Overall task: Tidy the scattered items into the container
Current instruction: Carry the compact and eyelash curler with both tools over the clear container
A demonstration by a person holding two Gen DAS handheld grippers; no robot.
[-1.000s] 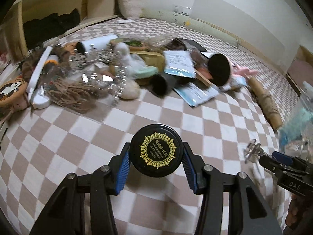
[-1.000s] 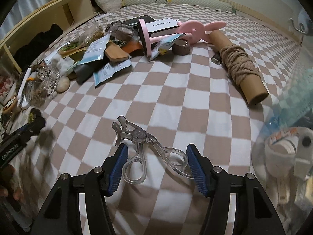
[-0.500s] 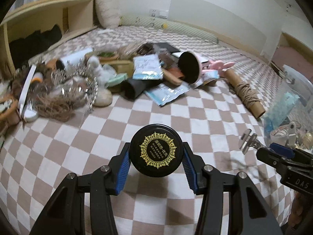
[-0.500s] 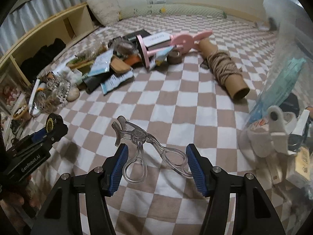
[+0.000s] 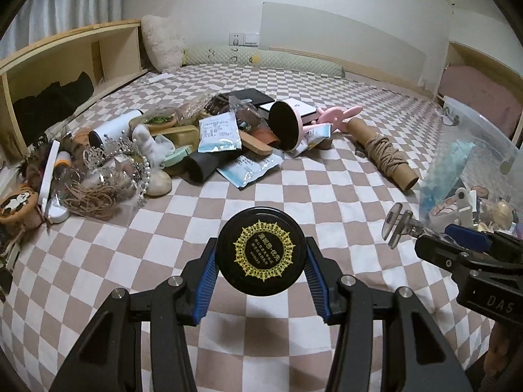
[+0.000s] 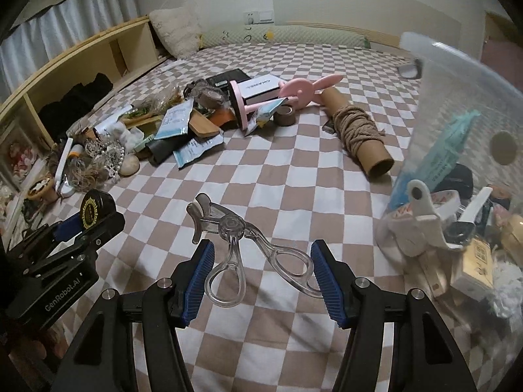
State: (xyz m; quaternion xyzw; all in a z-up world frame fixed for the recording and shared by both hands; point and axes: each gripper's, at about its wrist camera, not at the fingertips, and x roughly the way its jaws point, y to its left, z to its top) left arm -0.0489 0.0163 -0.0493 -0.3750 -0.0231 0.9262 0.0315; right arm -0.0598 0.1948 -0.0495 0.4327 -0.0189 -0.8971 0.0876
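Both tools up off the bed, each loaded. My left gripper (image 5: 261,272) is clamped on a black round jar (image 5: 261,251), gold sunburst label facing the cam, blue pads pressed to its sides. My right gripper (image 6: 263,269) pinches a clear eyelash curler (image 6: 243,245) by its two finger loops, curler head pointing fwd-left, pads touching the loops' outer edges.

Surface: bed w/ brown-and-white checked cover (image 5: 183,215), mostly bare in the near and middle area. Container (image 6: 464,150), clear plastic, sits at the right edge of the bed, close to the right tool. Already holds a teal packet, a white tape dispenser, small boxes, other bits I can't make out through the wall.

Scatter pile is well apart from it, far-left of the cover: a white tube (image 5: 116,129), tiara w/ beads (image 5: 114,160), a smooth stone (image 5: 158,184), a tangle of tan cord, blue-white sachets (image 5: 219,132), a black sleeve, and a pink bunny-ear stand mirror (image 6: 287,93) lying on its side. Cardboard tube w/ rope wrapped round it (image 6: 358,134) lies btwn pile and container, open end toward the container. A small brown tape roll (image 6: 284,116) sits just beside the mirror.

Room: wood shelf unit (image 5: 75,65) along the left side, dark clothes in one bay, curtain above. Fluffy cream pillow (image 5: 161,44) in the far-left corner, a long pale bolster along the far wall, and wall switches above it. Lighting is dim.
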